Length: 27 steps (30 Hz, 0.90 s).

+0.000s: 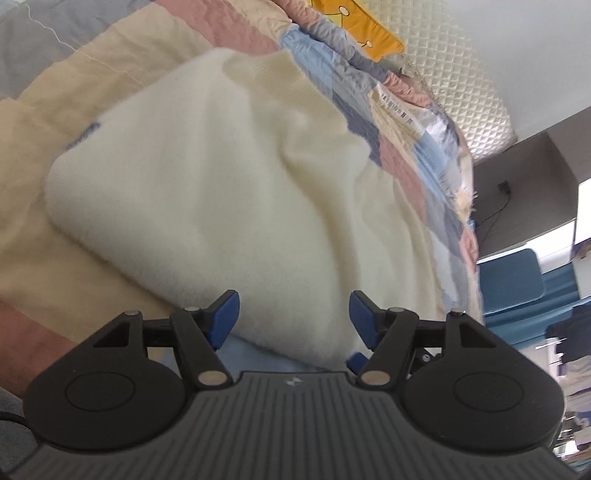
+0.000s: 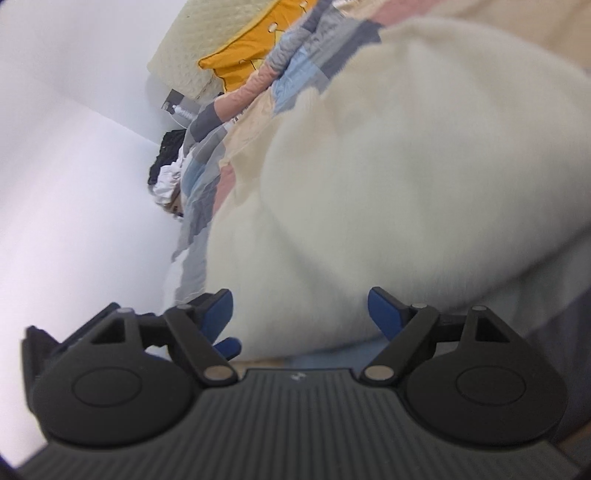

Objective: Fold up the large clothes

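Note:
A cream fluffy garment [image 1: 221, 192] lies folded into a thick bundle on a patchwork quilt [image 1: 74, 92]. A small dark label shows at its left edge. My left gripper [image 1: 293, 314] is open, its blue pads either side of the bundle's near edge, holding nothing. In the right wrist view the same garment [image 2: 388, 177] fills the middle and right. My right gripper [image 2: 301, 310] is open too, with its pads spread at the garment's near edge. Both views are tilted and blurred.
The quilt [image 2: 207, 177] covers a bed. A yellow cushion [image 1: 354, 26] and a cream padded headboard [image 1: 458, 81] are at the far end. Blue furniture [image 1: 517, 280] stands off the bed's right side. A white wall [image 2: 74, 147] and dark clothes [image 2: 166, 155] lie beyond the bed.

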Each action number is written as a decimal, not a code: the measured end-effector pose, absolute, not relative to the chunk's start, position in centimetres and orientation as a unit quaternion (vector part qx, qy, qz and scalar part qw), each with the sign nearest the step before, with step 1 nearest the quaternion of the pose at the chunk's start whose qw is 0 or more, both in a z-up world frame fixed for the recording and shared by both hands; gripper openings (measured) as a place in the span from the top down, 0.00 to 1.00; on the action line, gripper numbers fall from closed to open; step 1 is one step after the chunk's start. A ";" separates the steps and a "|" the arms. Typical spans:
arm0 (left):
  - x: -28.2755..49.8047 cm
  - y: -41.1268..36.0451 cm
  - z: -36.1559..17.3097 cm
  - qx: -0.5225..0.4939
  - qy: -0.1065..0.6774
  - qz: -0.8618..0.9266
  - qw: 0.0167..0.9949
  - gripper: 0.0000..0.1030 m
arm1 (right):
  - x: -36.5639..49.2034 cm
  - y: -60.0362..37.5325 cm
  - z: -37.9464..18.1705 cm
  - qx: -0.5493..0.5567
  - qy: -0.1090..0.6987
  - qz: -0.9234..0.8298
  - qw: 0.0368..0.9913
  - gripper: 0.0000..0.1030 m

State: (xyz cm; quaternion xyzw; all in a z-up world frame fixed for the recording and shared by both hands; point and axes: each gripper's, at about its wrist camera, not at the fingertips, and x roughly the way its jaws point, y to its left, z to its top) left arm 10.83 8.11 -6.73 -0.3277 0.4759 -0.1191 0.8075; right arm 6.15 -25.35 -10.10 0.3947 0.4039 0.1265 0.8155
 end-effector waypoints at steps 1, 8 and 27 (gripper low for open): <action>10.9 8.0 -6.9 -0.328 0.481 -0.114 0.805 0.29 | 6.1 -25.5 -10.5 0.409 0.409 0.126 0.806 0.19; 12.1 8.1 -10.2 -0.384 0.518 -0.102 0.757 0.26 | 7.0 -26.2 -14.1 0.513 0.443 0.126 0.724 0.19; 15.7 9.3 -15.3 -0.513 0.497 -0.065 0.697 0.26 | 7.7 -28.4 -16.1 0.550 0.418 0.030 0.722 0.21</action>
